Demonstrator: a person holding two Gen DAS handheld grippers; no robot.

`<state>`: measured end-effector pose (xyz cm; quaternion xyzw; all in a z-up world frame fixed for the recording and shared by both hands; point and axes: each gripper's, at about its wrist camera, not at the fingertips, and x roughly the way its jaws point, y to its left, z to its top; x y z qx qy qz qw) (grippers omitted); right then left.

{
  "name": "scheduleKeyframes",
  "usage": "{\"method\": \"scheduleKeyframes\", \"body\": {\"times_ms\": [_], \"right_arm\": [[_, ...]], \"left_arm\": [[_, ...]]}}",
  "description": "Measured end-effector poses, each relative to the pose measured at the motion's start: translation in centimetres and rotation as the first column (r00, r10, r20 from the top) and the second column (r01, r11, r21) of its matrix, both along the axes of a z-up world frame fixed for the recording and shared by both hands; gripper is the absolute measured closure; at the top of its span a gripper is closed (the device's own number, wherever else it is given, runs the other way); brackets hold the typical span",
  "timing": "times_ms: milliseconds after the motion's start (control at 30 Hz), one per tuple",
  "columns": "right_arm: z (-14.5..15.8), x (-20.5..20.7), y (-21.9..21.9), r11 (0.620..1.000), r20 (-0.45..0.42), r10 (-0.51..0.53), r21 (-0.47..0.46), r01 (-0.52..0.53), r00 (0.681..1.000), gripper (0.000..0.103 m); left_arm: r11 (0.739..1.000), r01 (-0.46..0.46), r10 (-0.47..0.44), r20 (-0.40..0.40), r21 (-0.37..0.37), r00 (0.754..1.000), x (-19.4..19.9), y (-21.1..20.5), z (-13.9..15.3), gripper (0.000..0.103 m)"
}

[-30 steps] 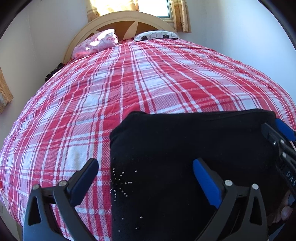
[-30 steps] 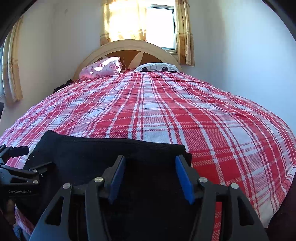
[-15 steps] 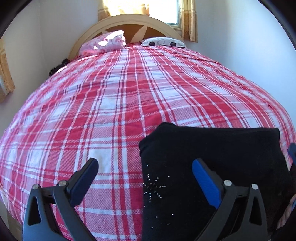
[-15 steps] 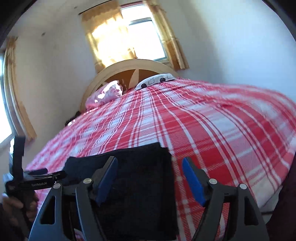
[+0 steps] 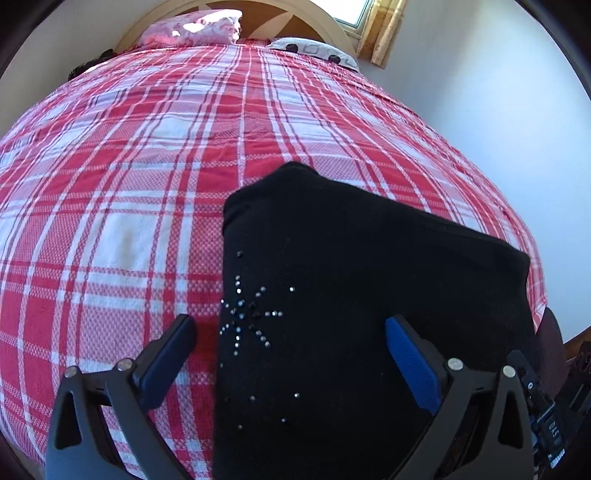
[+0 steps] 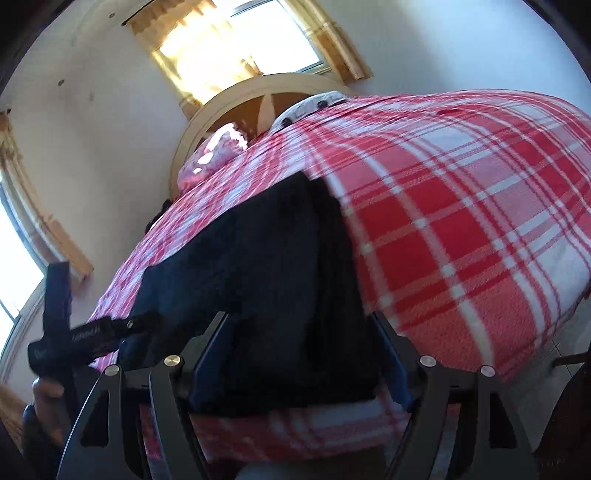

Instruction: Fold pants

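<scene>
Pants: folded black bundle near bed foot | left gripper, right gripper: fingers spread, grasping nothing (bundle between them) | step: withdraw level, leave folds undisturbed.

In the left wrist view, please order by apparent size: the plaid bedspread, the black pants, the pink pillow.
1. plaid bedspread
2. black pants, enlarged by nearness to the camera
3. pink pillow, far away, so true size is unsure

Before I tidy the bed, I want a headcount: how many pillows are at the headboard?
2. A pink pillow lies at the left of the headboard; a white patterned pillow lies to its right. Others could be hidden beyond the bedspread's edge.
</scene>
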<state>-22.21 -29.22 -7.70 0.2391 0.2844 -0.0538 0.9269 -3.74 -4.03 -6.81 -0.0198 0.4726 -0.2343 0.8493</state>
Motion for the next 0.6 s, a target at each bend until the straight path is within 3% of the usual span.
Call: {"method": "scheduleKeyframes", "body": {"times_ms": [100, 200, 267, 333, 367, 500, 600], "right_arm": [[0.1, 0.1, 0.9, 1.0, -0.017, 0.018, -0.021, -0.018, 1.0, 0.027], [-0.2, -0.2, -0.7, 0.993, 0.013, 0.013, 0.118, -0.014, 1.0, 0.027], [-0.5, -0.2, -1.7, 0.98, 0.029, 0.017, 0.2, -0.022, 0.999, 0.027], [-0.8, -0.1, -1.9, 0.977, 0.028, 0.027, 0.212, -0.033, 0.999, 0.027], [-0.8, 0.1, -1.8, 0.979, 0.02, 0.027, 0.2, -0.031, 0.999, 0.027], [-0.4, 0.7, -0.2, 0.994, -0.038, 0.001, 0.106, 0.003, 0.999, 0.029], [0.3, 1.5, 1.6, 0.996, -0.129, -0.017, -0.087, 0.005, 0.992, 0.048]], "left_arm": [[0.999, 0.036, -0.037, 0.004, 0.021, 0.999, -0.7, -0.7, -0.1, 0.0], [0.998, 0.057, -0.057, -0.006, 0.014, 0.998, -0.9, -0.9, -0.1, 0.001], [0.997, 0.076, -0.076, -0.014, -0.012, 0.997, -0.9, -0.9, 0.0, 0.014], [0.995, 0.094, -0.094, -0.01, -0.022, 0.996, -1.3, -1.1, 0.2, 0.023], [0.993, 0.112, -0.112, -0.007, -0.03, 0.994, -1.5, -1.2, 0.4, 0.031], [0.993, 0.115, -0.114, 0.022, -0.032, 0.993, -1.9, -1.2, 0.8, 0.048], [0.993, 0.106, -0.103, 0.045, -0.049, 0.994, -2.3, -0.7, 1.2, 0.063]]}}
